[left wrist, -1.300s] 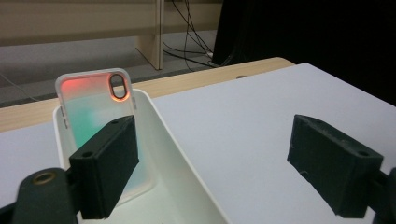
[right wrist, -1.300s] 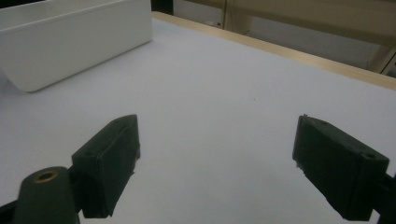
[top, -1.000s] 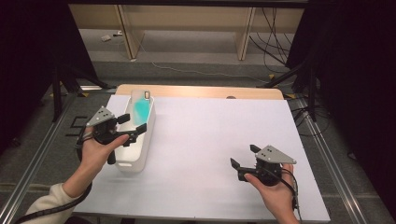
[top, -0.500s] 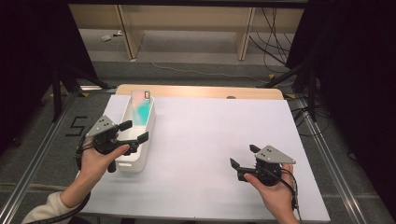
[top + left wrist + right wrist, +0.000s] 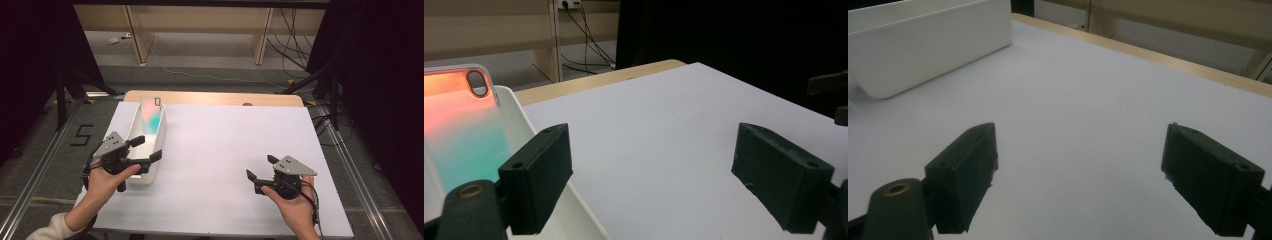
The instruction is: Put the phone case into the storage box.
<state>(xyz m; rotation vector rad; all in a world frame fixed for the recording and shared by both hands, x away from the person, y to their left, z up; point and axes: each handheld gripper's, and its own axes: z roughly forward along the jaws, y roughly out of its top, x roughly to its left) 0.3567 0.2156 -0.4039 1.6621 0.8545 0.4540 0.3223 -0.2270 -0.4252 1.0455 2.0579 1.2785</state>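
Left tool (image 5: 144, 149) hangs spread over the white bin's (image 5: 131, 134) near end, right tool (image 5: 260, 168) spread above bare tabletop (image 5: 215, 145). Its own view shows the phone case (image 5: 459, 135) resting inside the bin, apparently placed. Right tool's view: jaws wide, nothing between.

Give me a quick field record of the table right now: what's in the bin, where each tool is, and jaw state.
bin: white bin at the table's left side
contents: phone case, pink-to-teal, leaning against the bin's far end
left tool: over the bin's near end, jaws open, nothing between them
right tool: above the bare white table, near right, jaws open, empty
contact: neither tool touches the phone case
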